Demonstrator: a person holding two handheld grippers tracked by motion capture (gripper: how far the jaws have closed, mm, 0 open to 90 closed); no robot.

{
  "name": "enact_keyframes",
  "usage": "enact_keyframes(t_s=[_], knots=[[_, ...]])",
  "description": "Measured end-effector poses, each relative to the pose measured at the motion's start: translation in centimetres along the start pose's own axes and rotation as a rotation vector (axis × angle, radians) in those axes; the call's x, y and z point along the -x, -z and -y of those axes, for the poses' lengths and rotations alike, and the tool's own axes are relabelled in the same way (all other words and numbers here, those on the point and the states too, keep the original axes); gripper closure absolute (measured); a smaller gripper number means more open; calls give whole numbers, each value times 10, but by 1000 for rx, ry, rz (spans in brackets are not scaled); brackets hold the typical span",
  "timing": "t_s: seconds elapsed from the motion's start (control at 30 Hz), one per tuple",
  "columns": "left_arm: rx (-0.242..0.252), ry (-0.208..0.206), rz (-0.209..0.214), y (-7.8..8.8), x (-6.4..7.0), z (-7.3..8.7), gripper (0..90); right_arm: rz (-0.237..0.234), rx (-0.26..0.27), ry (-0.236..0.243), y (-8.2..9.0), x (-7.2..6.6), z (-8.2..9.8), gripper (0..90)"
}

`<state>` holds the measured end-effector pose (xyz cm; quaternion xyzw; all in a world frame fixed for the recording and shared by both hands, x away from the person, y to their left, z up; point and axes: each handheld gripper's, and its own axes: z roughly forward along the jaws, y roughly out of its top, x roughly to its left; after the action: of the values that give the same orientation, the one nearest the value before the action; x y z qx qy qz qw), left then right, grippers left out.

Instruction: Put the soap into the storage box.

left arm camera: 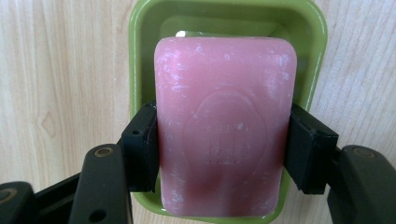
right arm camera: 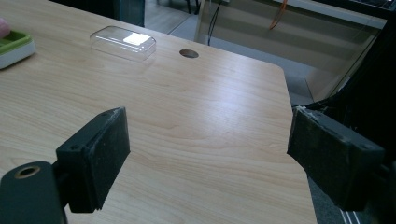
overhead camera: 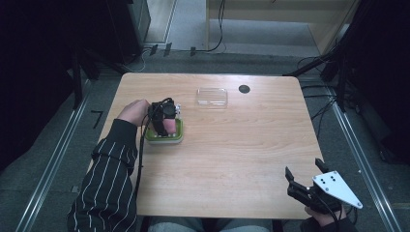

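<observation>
Left gripper (left arm camera: pixel 222 144) pinches the pink soap (left arm camera: pixel 224 126) between its jaws over the green dish (left arm camera: pixel 140 42) — slick, it could squirt out; right gripper (right arm camera: pixel 208 158) gapes wide.

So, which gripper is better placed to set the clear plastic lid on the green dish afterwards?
Probably right: the right gripper is open and empty, while the left gripper is shut on the pink soap bar over the green dish. The clear plastic lid lies apart.

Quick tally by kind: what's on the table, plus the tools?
Pink soap bar: 1, clamped in the left tool
Green soap dish: 1, under the bar
Clear plastic lid: 1
Tools: 2, counting the right tool, open over bare table
Total: 5
</observation>
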<state>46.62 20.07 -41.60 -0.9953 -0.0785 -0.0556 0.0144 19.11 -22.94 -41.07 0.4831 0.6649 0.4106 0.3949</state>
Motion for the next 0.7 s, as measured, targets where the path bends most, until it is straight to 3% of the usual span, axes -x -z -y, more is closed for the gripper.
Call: enact_keyframes(t_s=[0.27, 0.7], knots=[[-7, 8, -6, -8, -5, 1, 388, 7, 0, -2, 2, 1, 1, 137], [-8, -16, -15, -14, -6, 0, 388, 8, -1, 0, 2, 1, 1, 137]])
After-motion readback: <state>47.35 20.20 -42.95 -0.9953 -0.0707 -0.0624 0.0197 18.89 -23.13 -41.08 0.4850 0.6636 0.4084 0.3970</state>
